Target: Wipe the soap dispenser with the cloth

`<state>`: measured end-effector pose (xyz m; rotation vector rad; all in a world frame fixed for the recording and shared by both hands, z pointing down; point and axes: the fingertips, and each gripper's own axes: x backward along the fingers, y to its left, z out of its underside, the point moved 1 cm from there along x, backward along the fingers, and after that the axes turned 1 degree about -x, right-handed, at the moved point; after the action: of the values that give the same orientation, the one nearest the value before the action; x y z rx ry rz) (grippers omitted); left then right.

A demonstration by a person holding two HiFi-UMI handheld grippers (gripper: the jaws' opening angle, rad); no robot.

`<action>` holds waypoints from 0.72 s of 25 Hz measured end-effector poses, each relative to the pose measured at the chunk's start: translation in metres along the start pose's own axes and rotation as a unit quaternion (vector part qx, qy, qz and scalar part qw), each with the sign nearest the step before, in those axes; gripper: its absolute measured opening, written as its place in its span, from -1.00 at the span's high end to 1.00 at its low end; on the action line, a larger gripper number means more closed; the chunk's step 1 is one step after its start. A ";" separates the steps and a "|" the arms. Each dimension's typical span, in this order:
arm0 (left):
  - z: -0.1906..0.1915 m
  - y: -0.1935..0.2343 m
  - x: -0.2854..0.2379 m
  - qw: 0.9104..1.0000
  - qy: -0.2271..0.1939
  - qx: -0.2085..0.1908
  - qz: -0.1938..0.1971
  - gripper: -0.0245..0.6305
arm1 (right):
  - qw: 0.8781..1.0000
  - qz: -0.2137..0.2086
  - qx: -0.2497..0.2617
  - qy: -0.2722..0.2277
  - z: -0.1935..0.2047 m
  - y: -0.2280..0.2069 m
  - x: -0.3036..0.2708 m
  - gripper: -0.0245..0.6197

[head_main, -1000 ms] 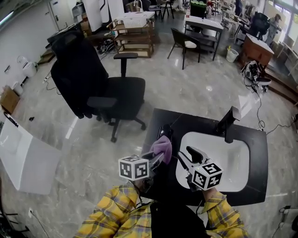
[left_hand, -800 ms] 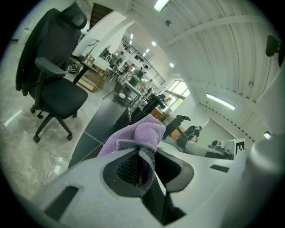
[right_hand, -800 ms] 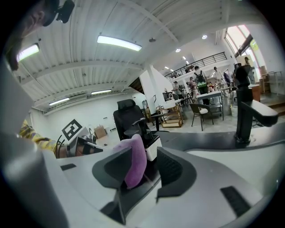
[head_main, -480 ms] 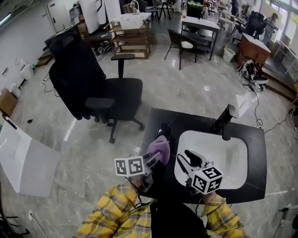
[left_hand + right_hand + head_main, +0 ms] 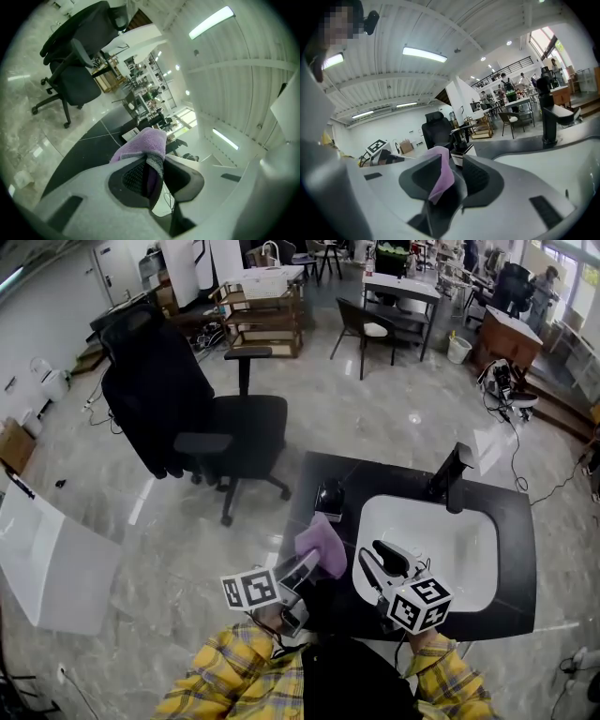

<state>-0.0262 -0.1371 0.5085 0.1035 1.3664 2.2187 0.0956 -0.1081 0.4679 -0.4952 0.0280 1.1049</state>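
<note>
Pinching the soft purple cloth [image 5: 322, 545] between the pressed-in pads of the left gripper [image 5: 305, 568], leaving a folded, nubbly lobe jutting past the tips, likely as a wiping face. Aiming it at the soap dispenser [image 5: 329, 495], a small dark upright bottle standing just beyond the cloth on the glossy black countertop [image 5: 375, 486], beside the smooth white sink [image 5: 450, 549]. Having just been closing the right gripper [image 5: 377, 561] partway, jaws apart with nothing gripped, probably preparing to steady the bottle.
</note>
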 end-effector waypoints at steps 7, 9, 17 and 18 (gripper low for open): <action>0.006 -0.014 0.041 0.999 -0.029 -0.033 0.015 0.73 | 1.000 0.001 0.007 0.000 0.014 0.011 0.017 0.52; 0.007 -0.018 0.053 0.998 -0.038 -0.054 0.016 0.73 | 1.000 0.008 0.007 -0.008 0.014 0.012 0.024 0.57; 0.023 -0.024 0.090 0.989 -0.034 -0.143 -0.005 0.73 | 1.000 0.022 -0.006 -0.015 0.023 0.014 0.051 0.70; 0.023 -0.023 0.093 0.988 -0.037 -0.152 -0.011 0.73 | 1.000 0.024 -0.009 -0.014 0.026 0.014 0.053 0.70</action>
<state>-0.0897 -0.0663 0.4814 0.0601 0.9733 2.3513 0.1021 -0.0476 0.4713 -0.4971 0.0046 1.1597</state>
